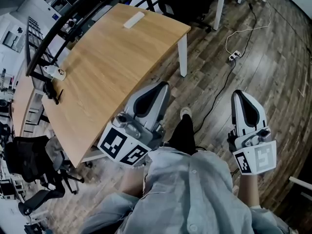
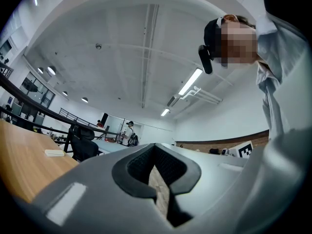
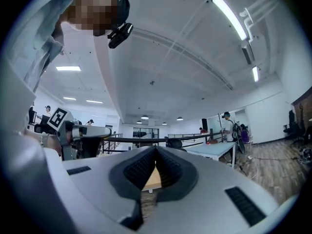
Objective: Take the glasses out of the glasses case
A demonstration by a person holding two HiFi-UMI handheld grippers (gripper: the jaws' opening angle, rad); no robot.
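Nothing in hand right now. My left gripper (image 1: 161,87) is pressed together tip to tip and empty, held just off the near edge of the light wooden table (image 1: 107,67). In the left gripper view its black pads (image 2: 136,167) meet at the top, with only floor showing through the gap below. My right gripper (image 1: 240,94) is closed up the same way (nothing between its jaws either), out over the brown plank floor (image 1: 273,72), well apart from the table. The only candidate for the glasses case is a flat white oblong box (image 1: 134,19) lying at the table's far end. I can't tell if that's really it.
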